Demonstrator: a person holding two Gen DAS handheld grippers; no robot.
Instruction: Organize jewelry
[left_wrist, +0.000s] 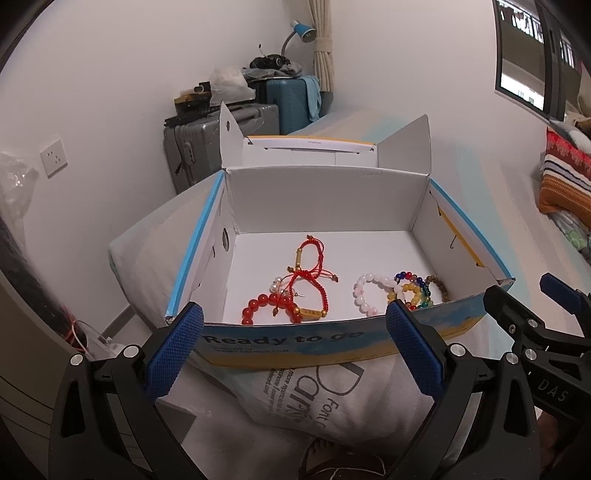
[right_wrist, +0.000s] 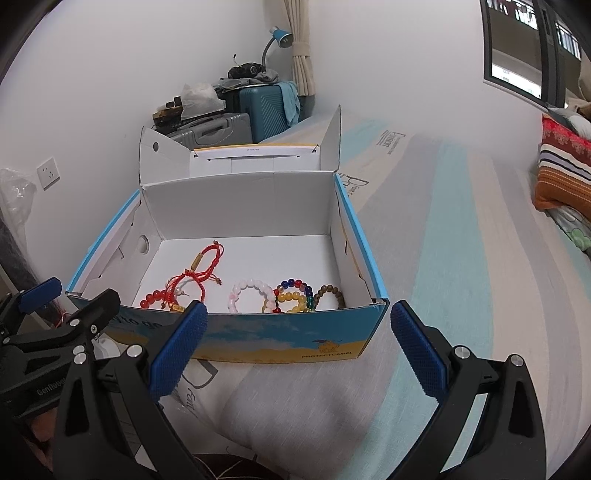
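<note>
A: Where's the jewelry?
B: Bracelets (left_wrist: 291, 291) lie in the box (left_wrist: 288, 341). Left gripper (left_wrist: 295, 349) and right gripper (right_wrist: 295, 345) gape wide, empty, outside it.
A: Next?
B: Probably reaching in and pinching one bracelet.

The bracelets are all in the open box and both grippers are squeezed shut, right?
Not quite. The bracelets do lie in the open box, but the left gripper and right gripper are both open and empty, as each wrist view shows.

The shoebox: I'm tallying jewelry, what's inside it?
Inside the shoebox: red cord bracelets, red, pink, multicolored and brown bead bracelets. The front wall hides their near edges.
</note>
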